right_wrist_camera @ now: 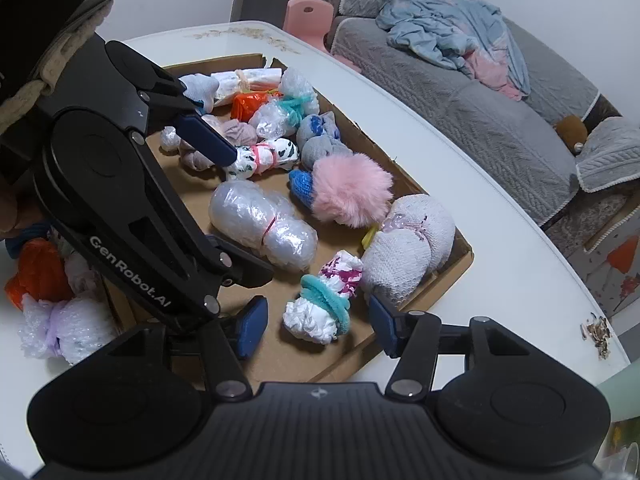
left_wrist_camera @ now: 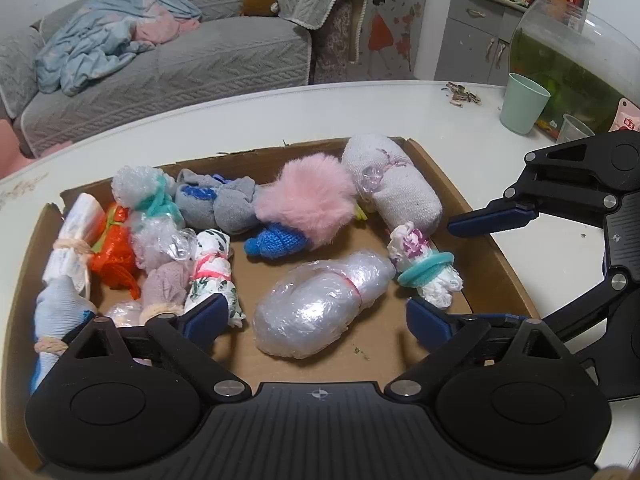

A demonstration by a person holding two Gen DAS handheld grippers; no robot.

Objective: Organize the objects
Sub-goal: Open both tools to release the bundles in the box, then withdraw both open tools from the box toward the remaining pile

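A shallow cardboard tray (left_wrist_camera: 494, 256) (right_wrist_camera: 460, 264) on the white table holds several tied bundles. A clear plastic-wrapped bundle (left_wrist_camera: 320, 304) (right_wrist_camera: 260, 220) lies in its middle. A white and purple bundle with a teal band (left_wrist_camera: 426, 266) (right_wrist_camera: 326, 300) lies near the tray's right side. A pink fluffy ball (left_wrist_camera: 308, 200) (right_wrist_camera: 352, 192) and a white knit roll (left_wrist_camera: 394, 180) (right_wrist_camera: 412, 240) lie further back. My left gripper (left_wrist_camera: 316, 318) is open and empty above the clear bundle. My right gripper (right_wrist_camera: 316, 326) is open and empty, its fingers either side of the teal-banded bundle.
Outside the tray lie an orange bundle (right_wrist_camera: 34, 272) and a bubble-wrap bundle (right_wrist_camera: 68, 328). A green cup (left_wrist_camera: 524, 102), a clear cup (left_wrist_camera: 574, 128) and a fish bowl (left_wrist_camera: 576, 52) stand at the table's far right. A grey sofa (left_wrist_camera: 160, 68) stands behind.
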